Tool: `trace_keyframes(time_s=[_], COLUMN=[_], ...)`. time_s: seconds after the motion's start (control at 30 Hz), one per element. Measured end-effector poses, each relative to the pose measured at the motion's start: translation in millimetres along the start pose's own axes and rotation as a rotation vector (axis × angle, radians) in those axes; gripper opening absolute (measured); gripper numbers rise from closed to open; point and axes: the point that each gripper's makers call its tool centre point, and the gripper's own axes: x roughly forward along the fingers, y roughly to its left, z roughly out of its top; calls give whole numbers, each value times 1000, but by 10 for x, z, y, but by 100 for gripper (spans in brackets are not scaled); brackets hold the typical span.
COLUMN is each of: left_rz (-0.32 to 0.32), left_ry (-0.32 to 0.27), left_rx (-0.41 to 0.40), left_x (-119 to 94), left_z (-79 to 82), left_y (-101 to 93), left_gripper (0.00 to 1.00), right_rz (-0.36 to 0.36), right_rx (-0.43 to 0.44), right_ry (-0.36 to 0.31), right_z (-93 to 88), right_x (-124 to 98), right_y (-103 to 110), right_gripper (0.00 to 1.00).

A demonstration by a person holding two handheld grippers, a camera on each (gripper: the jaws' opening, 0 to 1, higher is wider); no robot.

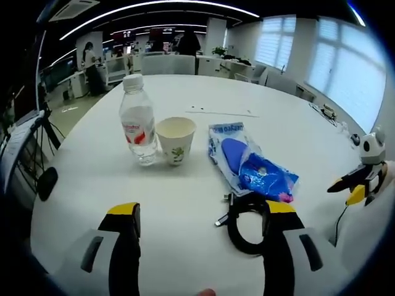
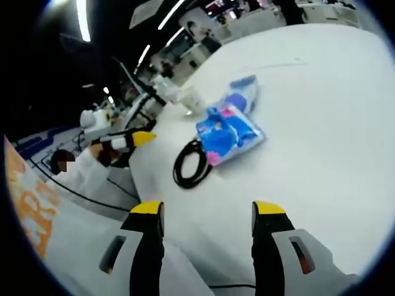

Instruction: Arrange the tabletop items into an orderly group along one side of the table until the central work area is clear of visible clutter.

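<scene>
The left claw [image 1: 200,213] hovers low over the near edge of the white desk [image 1: 185,179], jaws spread wide and grasping nothing; the right claw [image 2: 208,213] hangs released too, and it shows at the right edge of the left gripper view.

In the left gripper view the water bottle [image 1: 137,120] stands upright at far left, touching or just beside the paper cup [image 1: 175,140]; the blue snack packet [image 1: 250,163] lies to their right; the coiled black cable [image 1: 247,222] sits nearest, partly hidden by the left claw's right jaw; a sheet of paper [image 1: 222,111] lies farther back.

The likely risks: the cup is light and open, so a push on the bottle could tip it; the packet is glossy and limp, so a shallow pinch may slip; the cable's loose plug end could drag against the packet when lifted, pulling both across the middle.
</scene>
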Motion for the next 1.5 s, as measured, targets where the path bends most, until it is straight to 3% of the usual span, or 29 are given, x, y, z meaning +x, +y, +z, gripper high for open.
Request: trace_keyframes(time_s=[0.3,0.43,0.6,0.83,1.03,1.33,1.5], left_rz=[-43,-91,-147,-174,-209,-218,-249], left_ry=[29,34,37,48,87,131,164], left_rx=[47,63,144,210,275,256,250], left_x=[112,236,428,619,812,1037,1099], left_z=[-13,32,118,190,189,130,36], left_y=[-180,-344,-554,-594,-638,-676,-721], left_gripper=[76,66,61,52,49,42,31], right_rz=[-6,19,7,5,-11,-37,-52], right_rx=[22,95,106,137,231,307,342], right_ry=[52,84,87,55,10,-19,-24], right_z=[32,31,67,163,246,346,291], right_x=[129,216,351,521,625,713,787], right_y=[-38,5,-6,43,-28,-204,-249], right_gripper=[55,55,54,52,50,43,38])
